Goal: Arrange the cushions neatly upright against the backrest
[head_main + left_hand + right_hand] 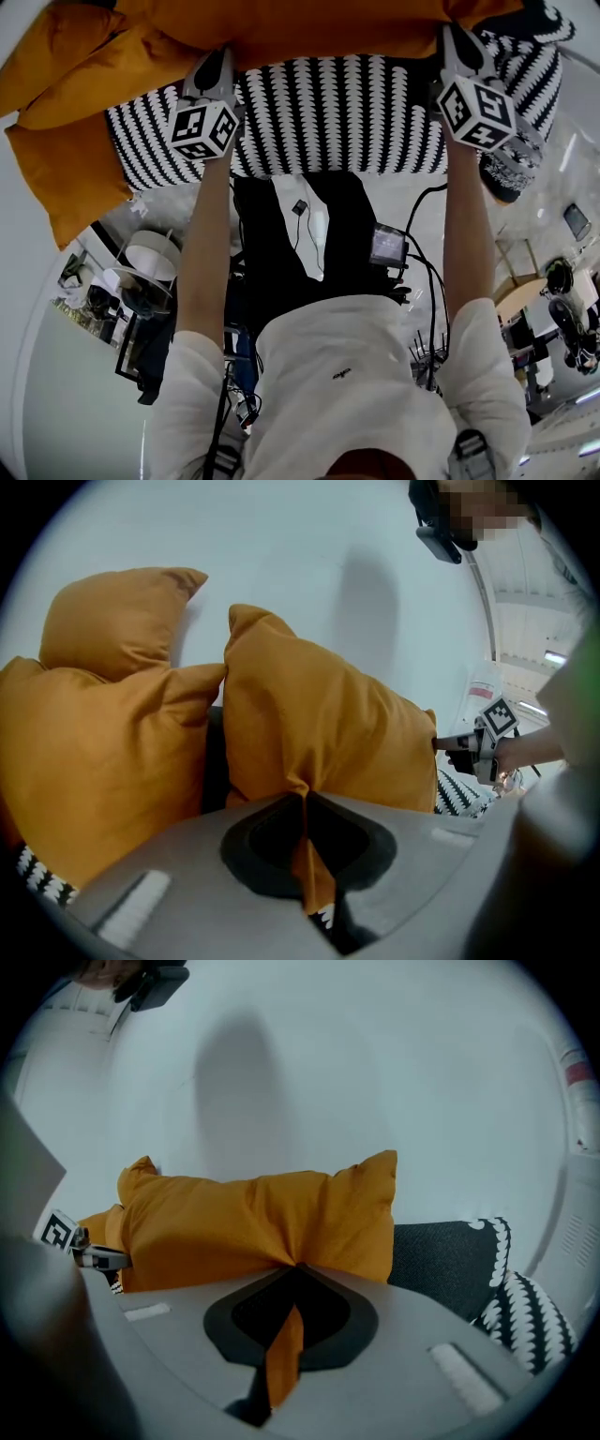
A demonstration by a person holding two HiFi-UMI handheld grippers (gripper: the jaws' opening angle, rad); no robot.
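I can read no words or numbers anywhere. The only signs are black-and-white square markers, which are patterns and not letters. One set is on the left tool's [214, 73] cube [203, 129], another on the right tool's [457, 45] cube [476, 112]. A small dark mark [339, 373] sits on the chest of the white shirt [375, 394], too small for me to read. A little screen [386, 246] glows, but I can make out nothing on it.

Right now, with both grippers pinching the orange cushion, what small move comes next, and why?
Likely ease the orange cushion back against the dark backrest: left gripper and right gripper both pinch its fabric, and two other cushions lean there.
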